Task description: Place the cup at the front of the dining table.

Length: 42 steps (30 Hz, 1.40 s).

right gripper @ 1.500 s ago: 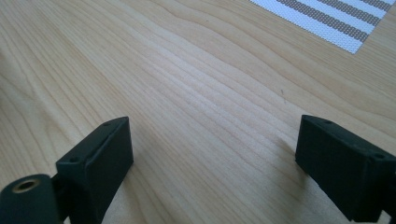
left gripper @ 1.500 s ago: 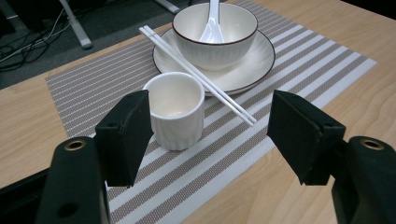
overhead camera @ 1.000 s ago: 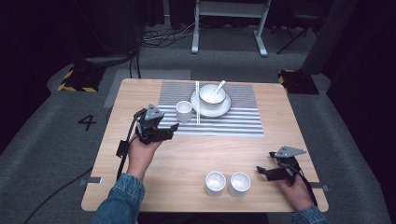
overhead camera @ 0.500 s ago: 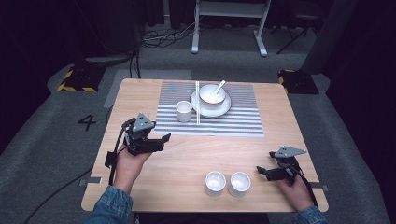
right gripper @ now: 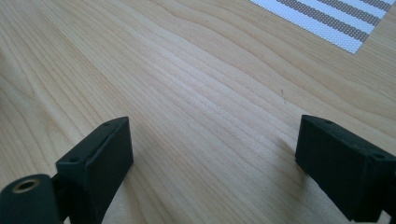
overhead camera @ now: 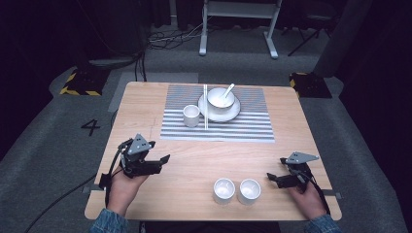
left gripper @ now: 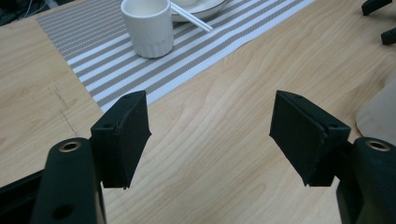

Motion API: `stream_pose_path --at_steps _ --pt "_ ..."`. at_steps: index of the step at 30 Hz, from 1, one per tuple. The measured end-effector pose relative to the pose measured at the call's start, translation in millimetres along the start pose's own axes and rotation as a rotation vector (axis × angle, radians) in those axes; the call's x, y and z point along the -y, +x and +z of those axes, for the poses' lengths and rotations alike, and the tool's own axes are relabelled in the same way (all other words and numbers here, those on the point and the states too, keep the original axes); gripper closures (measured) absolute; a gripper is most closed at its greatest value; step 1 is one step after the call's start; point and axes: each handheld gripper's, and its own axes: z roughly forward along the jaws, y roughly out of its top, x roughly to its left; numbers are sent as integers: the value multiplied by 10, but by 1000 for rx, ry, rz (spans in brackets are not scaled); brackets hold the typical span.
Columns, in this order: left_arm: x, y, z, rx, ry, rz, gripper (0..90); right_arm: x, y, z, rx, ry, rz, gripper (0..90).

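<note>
1. The left gripper [overhead camera: 163, 159] sits near the left edge of the wooden table [overhead camera: 194, 160], its jaws spread wide with nothing between them; the left gripper view shows bare wood in the gap [left gripper: 210, 140].
2. The right gripper [overhead camera: 270, 176] rests near the table's front right corner, jaws likewise parted and empty [right gripper: 215, 172].
3. A striped placemat [overhead camera: 218, 127] lies across the far half of the table.
4. On it stands a white cup [overhead camera: 191, 116], just left of a pair of chopsticks [overhead camera: 205, 104].
5. Beside them a white plate [overhead camera: 231, 114] carries a bowl [overhead camera: 221, 98] with a spoon [overhead camera: 228, 89] in it.
6. Two small white bowls [overhead camera: 224, 190] stand side by side near the front edge, left of the right gripper.
</note>
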Motion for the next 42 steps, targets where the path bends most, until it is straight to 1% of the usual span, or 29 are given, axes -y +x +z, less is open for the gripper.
stream_pose_path --at_steps 1,2,3,5,6,9,10,11,13,15,16,18,20,22,25,26,27,28,29,31,32,34,35,36,37,38,39,40,42 --pt "0 0 0 0 0 0 285 0 0 0 0 0 0 112" --pt "64 6 -18 -9 6 10 284 0 0 0 0 0 0 112" --pt "64 6 -18 -9 6 10 283 0 0 0 0 0 0 112" --pt "153 12 -38 -20 18 25 282 0 0 0 0 0 0 112" --pt "183 9 -42 -18 19 21 280 0 0 0 0 0 0 112" --pt "237 13 -50 -22 24 30 279 0 0 0 0 0 0 112" --pt "285 8 -52 -22 27 23 278 0 0 0 0 0 0 112" --pt "285 8 -52 -22 27 23 278 0 0 0 0 0 0 112" --pt "346 8 -54 -27 31 23 277 0 0 0 0 0 0 112" --pt "431 1 -45 -28 27 15 275 0 0 0 0 0 0 112" --pt "431 1 -45 -28 27 15 274 0 0 0 0 0 0 112" --pt "509 -10 -30 -35 32 14 273 0 0 0 0 0 0 112" --pt "562 -10 -21 -32 35 10 273 0 0 0 0 0 0 112" --pt "638 -13 -10 -34 43 -2 272 0 0 0 0 0 0 112" --pt "687 -18 -6 -40 52 -10 272 0 0 0 0 0 0 112" --pt "716 -14 -2 -40 59 -9 272 0 0 0 0 0 0 112" --pt "753 -12 10 -35 76 -18 271 0 0 0 0 0 0 112" --pt "753 -12 10 -35 76 -18 271 0 0 0 0 0 0 112" --pt "775 -11 23 -35 93 -19 270 0 0 0 0 0 0 112" --pt "805 -14 47 -41 119 -16 270 0 0 0 0 0 0 112" --pt "827 -24 67 -45 137 -21 270 0 0 0 0 0 0 112" --pt "844 -36 85 -50 154 -27 268 0 0 0 0 0 0 112" --pt "852 -37 101 -57 168 -25 268 0 0 0 0 0 0 112" --pt "861 -37 118 -57 187 -34 268 0 0 0 1 0 0 112" --pt "861 -37 118 -57 187 -34 264 0 0 0 0 0 0 112" --pt "880 -33 146 -53 204 -42 260 0 0 0 0 0 0 112" --pt "880 -33 146 -53 204 -42 260 0 0 0 0 0 0 112" --pt "900 -25 169 -56 219 -51 259 0 0 0 1 0 0 112" --pt "915 -14 183 -63 230 -47 258 0 0 0 0 0 0 112"
